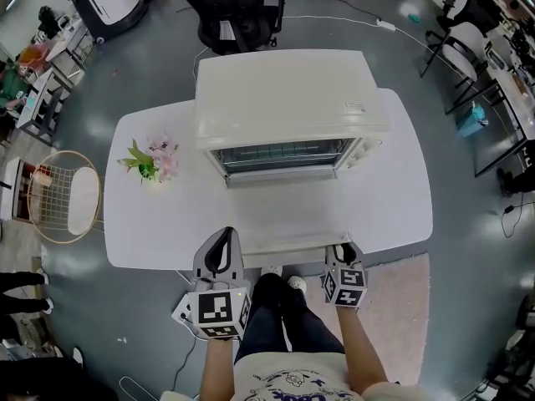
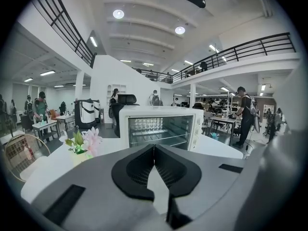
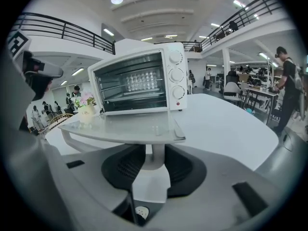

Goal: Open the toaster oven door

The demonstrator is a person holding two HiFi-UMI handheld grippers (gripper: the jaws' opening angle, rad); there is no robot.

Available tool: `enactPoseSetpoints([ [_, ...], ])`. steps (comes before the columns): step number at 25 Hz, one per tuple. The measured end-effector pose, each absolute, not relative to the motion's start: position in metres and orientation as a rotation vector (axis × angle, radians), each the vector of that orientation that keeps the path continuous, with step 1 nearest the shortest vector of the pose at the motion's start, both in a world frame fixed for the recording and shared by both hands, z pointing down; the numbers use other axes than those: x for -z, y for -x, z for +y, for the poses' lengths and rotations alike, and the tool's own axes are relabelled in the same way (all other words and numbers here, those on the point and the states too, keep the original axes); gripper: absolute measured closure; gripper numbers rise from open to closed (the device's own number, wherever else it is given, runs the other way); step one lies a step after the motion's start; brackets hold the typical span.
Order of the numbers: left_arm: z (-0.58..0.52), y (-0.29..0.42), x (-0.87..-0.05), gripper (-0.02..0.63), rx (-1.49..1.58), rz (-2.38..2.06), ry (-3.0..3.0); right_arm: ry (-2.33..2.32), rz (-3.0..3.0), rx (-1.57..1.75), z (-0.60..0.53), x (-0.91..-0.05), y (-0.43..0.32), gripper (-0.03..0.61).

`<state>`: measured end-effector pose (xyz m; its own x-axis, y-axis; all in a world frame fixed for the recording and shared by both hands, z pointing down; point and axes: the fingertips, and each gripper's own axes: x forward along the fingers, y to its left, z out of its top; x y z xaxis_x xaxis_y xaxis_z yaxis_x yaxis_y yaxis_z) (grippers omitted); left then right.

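Observation:
The white toaster oven (image 1: 284, 107) stands at the back of the white table (image 1: 393, 190). Its glass door (image 1: 280, 211) lies folded down flat toward me, and the rack inside shows (image 2: 159, 129). My right gripper (image 1: 344, 253) is at the door's near right corner. In the right gripper view it (image 3: 153, 158) is shut on the pale door handle (image 3: 153, 154), with the door (image 3: 125, 124) level just above the jaws. My left gripper (image 1: 221, 245) hovers at the table's near edge, left of the door. Its jaws (image 2: 154, 153) are shut with nothing between them.
A small vase of pink flowers (image 1: 155, 161) stands on the table left of the oven. A round wire stool (image 1: 65, 195) is beside the table's left end. A black office chair (image 1: 238, 7) sits behind the oven. Desks and people fill the room's edges.

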<state>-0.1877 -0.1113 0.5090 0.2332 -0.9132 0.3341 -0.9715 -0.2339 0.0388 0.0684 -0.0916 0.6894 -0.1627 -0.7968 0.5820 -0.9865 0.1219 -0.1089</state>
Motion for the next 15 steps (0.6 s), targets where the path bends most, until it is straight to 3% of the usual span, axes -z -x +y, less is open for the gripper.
enactPoseSetpoints([
  [15,-0.097,0.191,-0.532,0.607,-0.377,-1.773,-2.232,-1.743,-2.044,-0.61,-0.091,-0.702,-0.068,0.46],
])
